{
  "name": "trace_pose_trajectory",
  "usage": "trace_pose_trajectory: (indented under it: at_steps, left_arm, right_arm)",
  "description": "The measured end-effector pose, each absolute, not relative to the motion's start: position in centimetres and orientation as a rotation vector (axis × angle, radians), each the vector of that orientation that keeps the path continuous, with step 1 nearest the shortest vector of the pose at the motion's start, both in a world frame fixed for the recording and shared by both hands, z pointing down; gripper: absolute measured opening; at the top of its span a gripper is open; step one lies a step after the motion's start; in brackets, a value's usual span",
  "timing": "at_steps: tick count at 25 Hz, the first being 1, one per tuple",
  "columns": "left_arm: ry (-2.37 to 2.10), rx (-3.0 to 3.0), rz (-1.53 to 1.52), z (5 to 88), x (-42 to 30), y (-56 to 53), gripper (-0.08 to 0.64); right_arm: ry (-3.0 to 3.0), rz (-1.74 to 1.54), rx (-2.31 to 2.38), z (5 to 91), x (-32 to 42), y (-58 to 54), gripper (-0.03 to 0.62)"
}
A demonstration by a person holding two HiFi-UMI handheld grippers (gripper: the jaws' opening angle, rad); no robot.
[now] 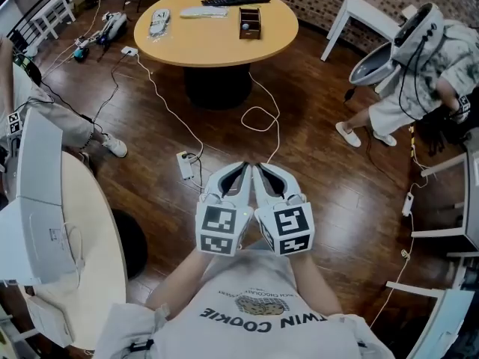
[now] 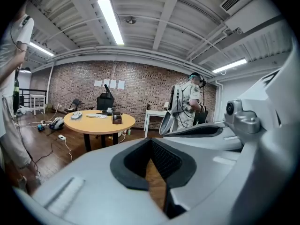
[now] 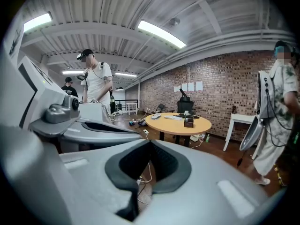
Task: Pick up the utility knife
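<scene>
I hold both grippers side by side close to my chest, over the wooden floor. My left gripper (image 1: 241,167) (image 2: 151,142) is shut with nothing in it, its tips meeting. My right gripper (image 1: 258,167) (image 3: 150,143) is also shut and empty, touching the left one. Both point toward the round wooden table (image 1: 202,47) (image 2: 89,121) (image 3: 173,123) some way ahead. On it lie a keyboard (image 1: 234,0), a small wooden box (image 1: 250,22) and a pale packet (image 1: 159,22). I cannot make out a utility knife among these small things.
Cables (image 1: 258,118) and a power strip (image 1: 185,164) lie on the floor between me and the table. A white table (image 1: 90,238) stands at my left. A person in white with gear (image 1: 419,66) stands at the right, another person's leg (image 1: 75,126) at the left.
</scene>
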State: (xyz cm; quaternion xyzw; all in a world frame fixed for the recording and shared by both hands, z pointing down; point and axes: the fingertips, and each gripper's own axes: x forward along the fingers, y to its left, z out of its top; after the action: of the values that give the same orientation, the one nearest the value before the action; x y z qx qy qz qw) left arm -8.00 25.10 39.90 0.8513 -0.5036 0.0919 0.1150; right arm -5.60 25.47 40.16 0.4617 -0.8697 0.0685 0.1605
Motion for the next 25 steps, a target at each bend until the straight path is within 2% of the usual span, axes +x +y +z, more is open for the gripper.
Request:
trace_pose_trajectory:
  at_steps: [12, 25]
  left_arm:
    - [-1.437, 2.515, 0.303, 40.7, -7.8, 20.8, 0.006]
    - [-1.434, 2.499, 0.355, 41.1, -5.1, 9.8, 0.006]
  right_arm:
    - [-2.473, 0.222, 1.346, 41.1, -5.5, 21.1, 0.002]
    - [-2.487, 0.249, 1.331, 41.5, -2.6, 10.1, 0.003]
